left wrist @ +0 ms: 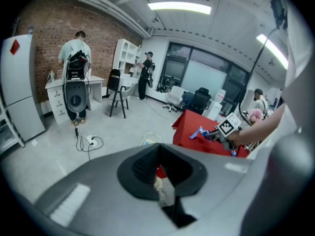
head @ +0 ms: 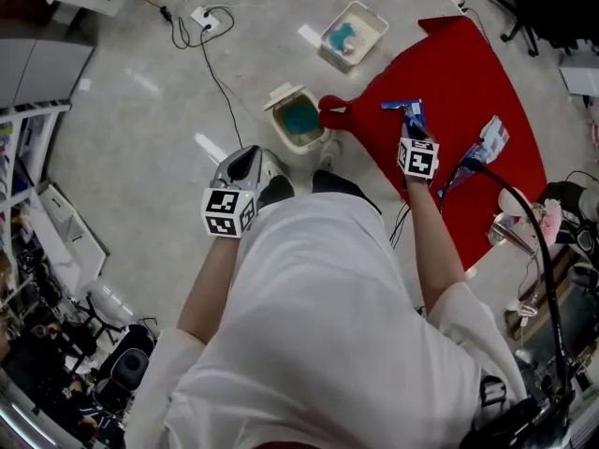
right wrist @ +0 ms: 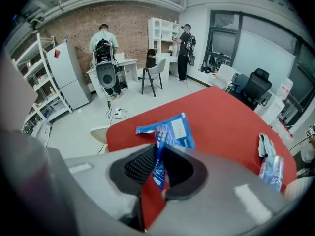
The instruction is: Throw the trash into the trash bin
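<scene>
Right gripper [head: 413,131] clamped on a blue wrapper [head: 404,108] over the red table [head: 468,73], trash bin [head: 298,120] on the floor at the wrapper's 9 o'clock; left gripper [head: 249,157], at the bin's 8 o'clock, jaws together and empty.

A white power strip [head: 203,17] lies on the pale, glossy floor [head: 131,138].

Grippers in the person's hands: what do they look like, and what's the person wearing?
The left gripper and right gripper are smooth grey rounded shells with black ribbed pads lining the jaws. Each bears a white cube of black square markers, left cube and right cube. The person wears a white short-sleeved shirt.
</scene>
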Available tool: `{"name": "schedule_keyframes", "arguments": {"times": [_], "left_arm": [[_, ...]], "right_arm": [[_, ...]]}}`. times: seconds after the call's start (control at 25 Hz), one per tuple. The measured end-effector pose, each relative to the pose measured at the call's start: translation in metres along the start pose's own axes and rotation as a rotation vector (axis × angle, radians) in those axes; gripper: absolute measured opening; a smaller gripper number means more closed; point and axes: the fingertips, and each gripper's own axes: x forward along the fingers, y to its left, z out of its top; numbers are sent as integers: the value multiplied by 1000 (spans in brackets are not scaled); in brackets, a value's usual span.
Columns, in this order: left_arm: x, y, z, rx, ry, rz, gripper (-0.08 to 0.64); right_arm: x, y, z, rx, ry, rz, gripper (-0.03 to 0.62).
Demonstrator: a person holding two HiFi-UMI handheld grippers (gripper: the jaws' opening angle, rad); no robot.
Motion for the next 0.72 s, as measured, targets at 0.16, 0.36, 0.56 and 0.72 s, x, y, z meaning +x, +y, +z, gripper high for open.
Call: {"name": "schedule_keyframes", "arguments": {"times": [0.16, 0.36, 0.56, 0.72], "left_arm": [[-4, 6, -2, 2, 1, -17, 5], [-7, 20, -5, -1, 3, -25, 5], [-10, 32, -9, -9, 6, -23, 5], [-14, 38, -13, -20, 7, -11, 5]], "right_arm": [[-6, 23, 7, 12, -13, 21, 57], [-10, 66, 17, -7, -22, 82, 57], [-7, 115, 18, -29, -12, 168, 57], [-3, 145, 18, -42, -2, 227, 57]]}}
